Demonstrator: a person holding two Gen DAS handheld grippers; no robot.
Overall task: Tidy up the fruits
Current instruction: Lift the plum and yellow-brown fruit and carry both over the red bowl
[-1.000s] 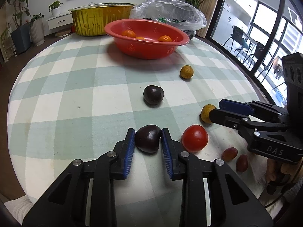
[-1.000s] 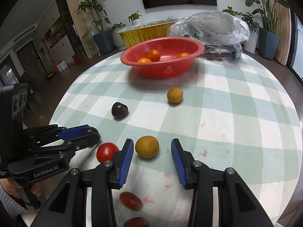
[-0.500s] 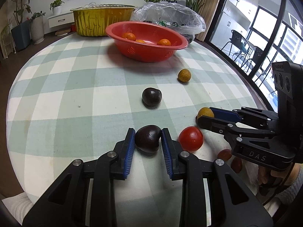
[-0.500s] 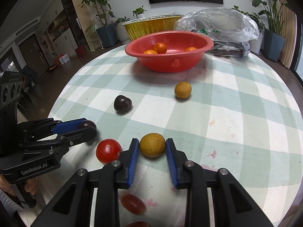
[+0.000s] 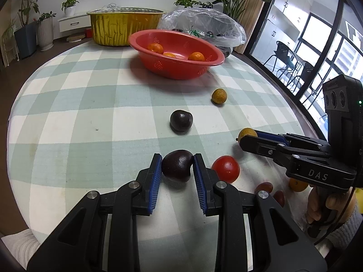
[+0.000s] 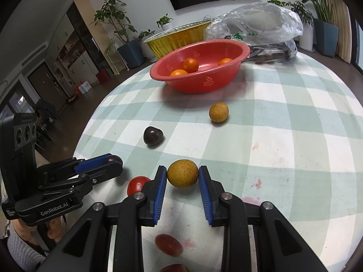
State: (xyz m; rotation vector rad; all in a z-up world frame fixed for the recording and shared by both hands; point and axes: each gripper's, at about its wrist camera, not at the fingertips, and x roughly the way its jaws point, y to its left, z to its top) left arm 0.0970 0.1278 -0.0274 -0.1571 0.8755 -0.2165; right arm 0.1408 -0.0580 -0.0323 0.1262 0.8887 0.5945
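My left gripper [image 5: 177, 165] is shut on a dark plum [image 5: 177, 166] and holds it just above the checked tablecloth. My right gripper [image 6: 182, 174] is shut on a yellow-brown fruit [image 6: 182, 173], lifted a little; it also shows in the left wrist view [image 5: 247, 133]. A second dark plum [image 5: 181, 121] and a second yellow-brown fruit [image 5: 219, 95] lie farther out. A red tomato [image 5: 225, 168] lies between the grippers. The red bowl [image 5: 211, 62] holds three oranges [image 5: 196, 56].
A gold foil tray [image 5: 118, 28] and a clear plastic bag [image 5: 204, 26] stand behind the bowl. Small red grapes [image 6: 168, 244] lie under my right gripper near the front edge. The round table's edge [image 5: 295, 113] curves close on the right.
Both grippers have lifted slightly with their fruit. The right gripper, open around the yellow-brown fruit a second ago, closed on it and raised it.
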